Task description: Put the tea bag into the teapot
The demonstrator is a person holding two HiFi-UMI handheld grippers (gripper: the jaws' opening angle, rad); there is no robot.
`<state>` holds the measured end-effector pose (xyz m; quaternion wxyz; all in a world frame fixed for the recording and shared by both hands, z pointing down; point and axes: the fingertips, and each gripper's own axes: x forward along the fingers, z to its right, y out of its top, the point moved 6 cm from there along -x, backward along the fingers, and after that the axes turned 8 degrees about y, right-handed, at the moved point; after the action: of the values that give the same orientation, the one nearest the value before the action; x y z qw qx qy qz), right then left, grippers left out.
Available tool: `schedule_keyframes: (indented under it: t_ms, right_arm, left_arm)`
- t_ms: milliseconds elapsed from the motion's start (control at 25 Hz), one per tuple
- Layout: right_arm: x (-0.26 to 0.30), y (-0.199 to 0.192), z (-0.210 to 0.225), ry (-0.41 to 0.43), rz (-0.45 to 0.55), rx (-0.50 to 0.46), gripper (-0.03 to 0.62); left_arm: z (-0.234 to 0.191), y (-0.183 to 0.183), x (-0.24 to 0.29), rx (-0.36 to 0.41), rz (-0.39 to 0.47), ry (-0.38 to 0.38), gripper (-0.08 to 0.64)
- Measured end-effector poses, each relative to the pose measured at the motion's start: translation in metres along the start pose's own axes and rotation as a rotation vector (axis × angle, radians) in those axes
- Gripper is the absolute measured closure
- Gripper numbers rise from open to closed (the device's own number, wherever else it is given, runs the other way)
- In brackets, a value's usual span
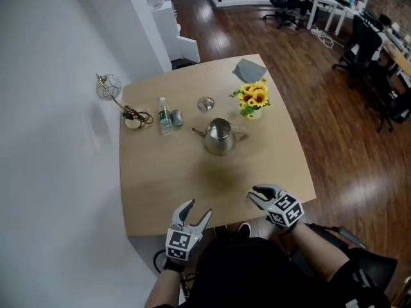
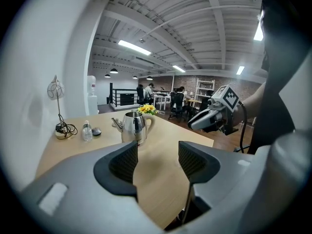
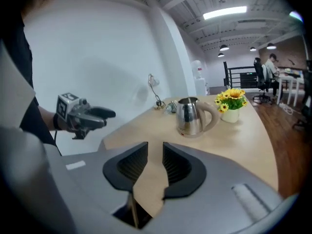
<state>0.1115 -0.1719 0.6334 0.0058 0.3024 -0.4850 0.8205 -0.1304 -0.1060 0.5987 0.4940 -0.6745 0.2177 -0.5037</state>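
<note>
A steel teapot [image 1: 219, 137] stands near the middle of the wooden table [image 1: 154, 191] with its top uncovered, and its lid [image 1: 205, 103] lies behind it. I cannot pick out a tea bag in any view. My left gripper [image 1: 198, 209] hovers at the table's near edge, open, with nothing between its jaws [image 2: 157, 162]. My right gripper [image 1: 252, 196] sits to its right over the near edge, also open and empty [image 3: 155, 162]. Both point toward the teapot [image 2: 132, 126] [image 3: 189, 116], well short of it.
A vase of sunflowers [image 1: 253, 99] stands right of the teapot. A water bottle [image 1: 165, 116] and a small grey object [image 1: 176, 117] stand to its left. A wire-headed lamp with a coiled cable [image 1: 131, 116] is at the far left, a grey cloth [image 1: 249, 70] at the far corner.
</note>
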Motion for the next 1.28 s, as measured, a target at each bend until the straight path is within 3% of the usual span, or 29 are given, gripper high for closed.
schedule_keyframes:
  t_ms: [200, 560, 800, 920, 1080, 1280]
  right_arm:
    - [0.027, -0.040, 0.024, -0.064, -0.239, -0.078, 0.482]
    - [0.064, -0.096, 0.043, -0.080, -0.477, -0.082, 0.482]
    - [0.073, -0.109, 0.047, -0.093, -0.542, -0.061, 0.483]
    - [0.075, -0.115, 0.045, -0.096, -0.557, -0.036, 0.519]
    - [0.077, -0.115, 0.046, -0.112, -0.532, -0.031, 0.568]
    - [0.073, -0.109, 0.049, -0.118, -0.496, -0.002, 0.560]
  left_arm:
    - [-0.008, -0.006, 0.002, 0.011, -0.019, -0.026, 0.302]
    - [-0.020, -0.018, 0.002, 0.000, -0.034, -0.042, 0.302]
    - [-0.025, -0.020, 0.001, -0.007, -0.044, -0.048, 0.302]
    - [-0.025, -0.019, 0.002, -0.008, -0.043, -0.056, 0.302]
    - [-0.026, -0.017, 0.004, -0.004, -0.029, -0.053, 0.302]
    - [-0.028, -0.012, 0.008, 0.001, -0.017, -0.054, 0.302]
